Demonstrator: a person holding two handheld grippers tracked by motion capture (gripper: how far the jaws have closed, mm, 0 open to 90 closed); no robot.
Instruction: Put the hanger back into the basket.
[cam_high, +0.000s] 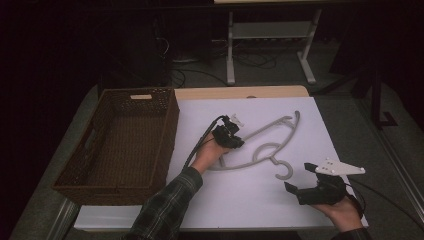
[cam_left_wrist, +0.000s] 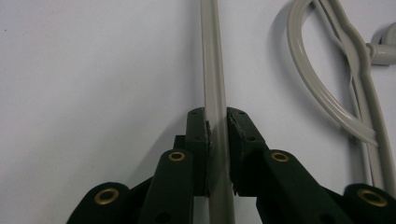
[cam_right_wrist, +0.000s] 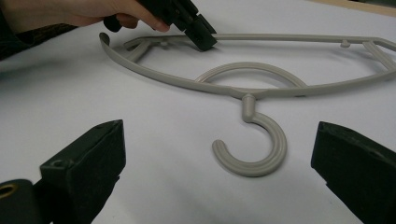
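Note:
A grey plastic clothes hanger (cam_high: 264, 130) lies flat on the white table top, its hook (cam_high: 285, 172) pointing toward the near edge. My left gripper (cam_high: 231, 131) is shut on the hanger's straight bottom bar (cam_left_wrist: 212, 70); in the left gripper view both pads press the bar from either side. The right gripper view shows that same gripper (cam_right_wrist: 198, 30) clamped on the bar, with the hand behind it. My right gripper (cam_high: 300, 177) stands open near the front right of the table, jaws wide apart and facing the hook (cam_right_wrist: 268, 154) with nothing between them.
A brown woven basket (cam_high: 165, 135) stands at the left of the table, close to the left forearm. The white sheet (cam_high: 240, 195) covers the table, with a wooden strip (cam_high: 240, 92) at the far edge. Beyond it are a white frame's legs (cam_high: 230, 55) and cables on the floor.

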